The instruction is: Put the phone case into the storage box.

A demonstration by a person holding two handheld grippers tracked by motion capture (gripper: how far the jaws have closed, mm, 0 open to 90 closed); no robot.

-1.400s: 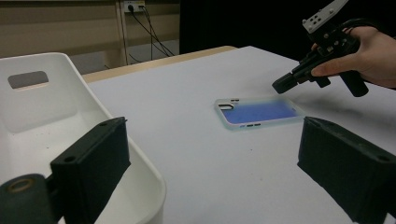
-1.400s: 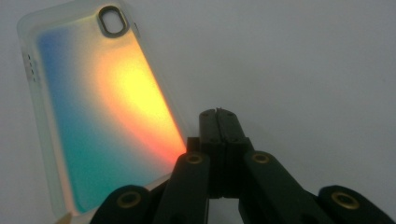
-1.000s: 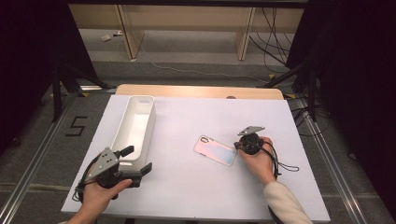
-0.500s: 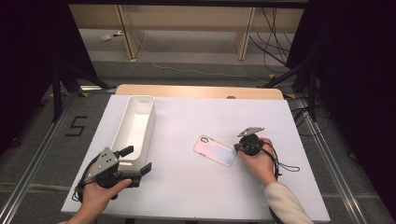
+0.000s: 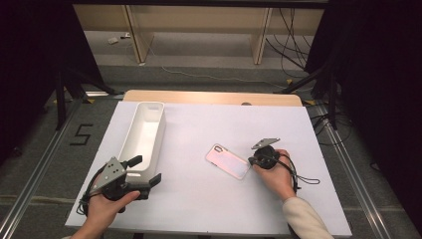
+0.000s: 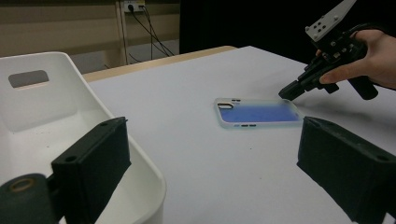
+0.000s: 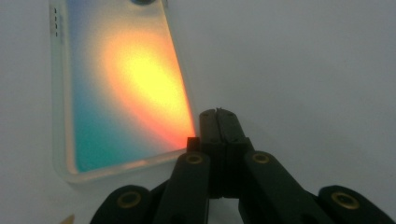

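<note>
Phone case is laid flat mid-table, right of white bin. R gripper jaws are pressed together, nothing pinched, tip set at case's near corner. L gripper jaws are spread wide at bin's near end, nothing held.

We read one sign: a black "5" marked on the grey floor left of the table. We find no other readable text.
</note>
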